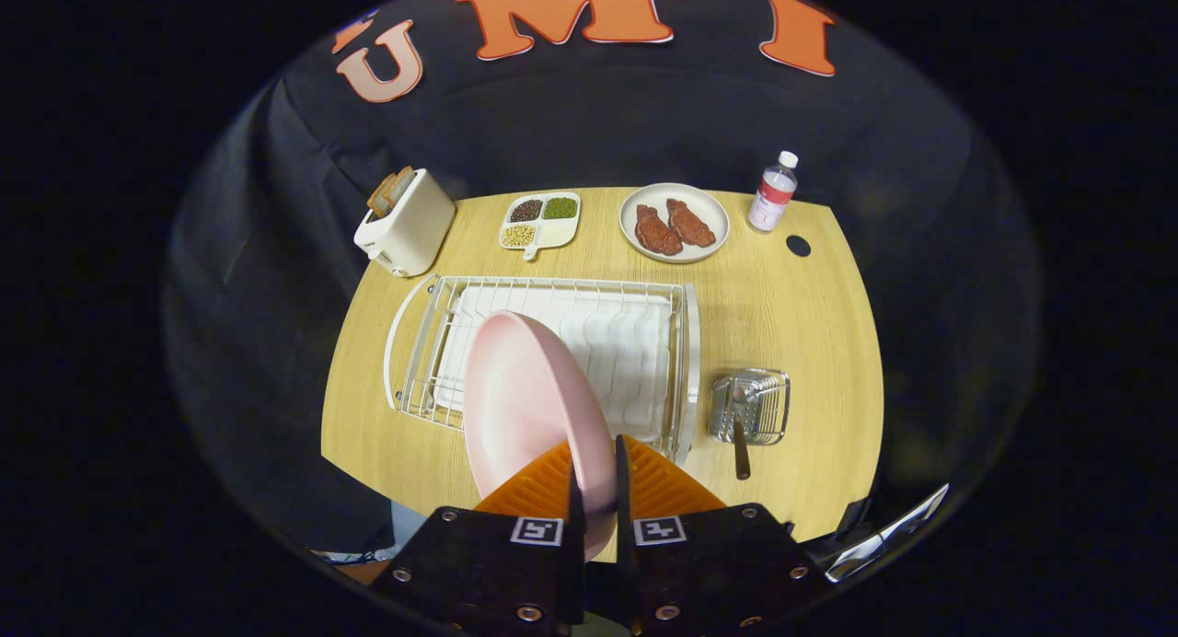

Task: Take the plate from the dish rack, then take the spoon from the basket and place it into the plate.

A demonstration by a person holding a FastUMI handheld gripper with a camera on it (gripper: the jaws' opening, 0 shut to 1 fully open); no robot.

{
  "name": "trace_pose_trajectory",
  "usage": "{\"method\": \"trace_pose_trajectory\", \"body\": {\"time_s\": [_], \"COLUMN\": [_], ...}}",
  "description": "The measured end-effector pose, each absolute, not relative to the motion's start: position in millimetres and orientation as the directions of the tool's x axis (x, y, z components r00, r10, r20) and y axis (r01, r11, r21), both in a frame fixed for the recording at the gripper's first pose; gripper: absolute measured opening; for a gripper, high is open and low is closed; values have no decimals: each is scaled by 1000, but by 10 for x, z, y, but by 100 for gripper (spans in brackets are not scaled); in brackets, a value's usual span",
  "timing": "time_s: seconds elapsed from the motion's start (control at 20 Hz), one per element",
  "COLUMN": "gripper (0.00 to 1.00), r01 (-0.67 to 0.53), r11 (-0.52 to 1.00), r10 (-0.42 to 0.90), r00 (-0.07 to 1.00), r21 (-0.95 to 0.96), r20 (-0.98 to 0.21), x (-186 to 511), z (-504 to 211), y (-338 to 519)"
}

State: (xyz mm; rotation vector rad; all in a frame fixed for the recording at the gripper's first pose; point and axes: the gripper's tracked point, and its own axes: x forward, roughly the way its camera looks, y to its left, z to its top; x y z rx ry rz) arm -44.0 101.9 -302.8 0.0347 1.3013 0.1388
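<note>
The pink plate (pixel 529 407) is up off the table, held on edge and tilted, its rim pinched between the two fingers of the gripper (pixel 595 476). Both fingers press on that rim, one on each face, with only the plate's thickness between them. The plate rises ahead of the fingers and leans to their left, so its broad pale face covers part of the white wire dish rack (pixel 552 342) lying just beyond. The rack sits flat on the wooden table (pixel 810 324), with a ridged white drain tray inside it.

To the right of the fingers, and a little ahead of them, stands a small wire basket (pixel 753 403). The spoon (pixel 739 430) rests in it, bowl end inside and dark handle sticking out over the basket's near edge toward the gripper.

Farther beyond the rack, along the far side of the table, is a row of things. Far left of the fingers is a white toaster (pixel 405 225) with slices of bread poking from the top. Next to it sits a divided dish (pixel 541 221) with dark, green and yellowish beans in its compartments. Then comes a pale round plate with two pieces of meat (pixel 674 223), and at the far right a small bottle (pixel 773 193) with a white cap. Just beside the bottle is a dark round hole (pixel 798 246) in the tabletop.
</note>
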Motion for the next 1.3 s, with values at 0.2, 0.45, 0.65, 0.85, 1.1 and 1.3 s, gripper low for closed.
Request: {"method": "trace_pose_trajectory", "body": {"time_s": [0.2,0.45,0.65,0.85,1.1,1.3], "gripper": [14,14,14,14,14,14], "r01": [-55,-23,-20,39,49,67], "r11": [987,969,957,946,954,955], "r10": [162,243,286,311,289,278], "r00": [245,237,206,164,124,135], "r21": [153,245,288,321,297,289], "r20": [-956,-941,-936,-936,-949,-951], "x": [-750,-1121,-1471,-1733,-1956,-1906], "z": [-3169,-3395,-3761,-4167,-4550,-4679], "y": [912,926,921,888,809,758]}}
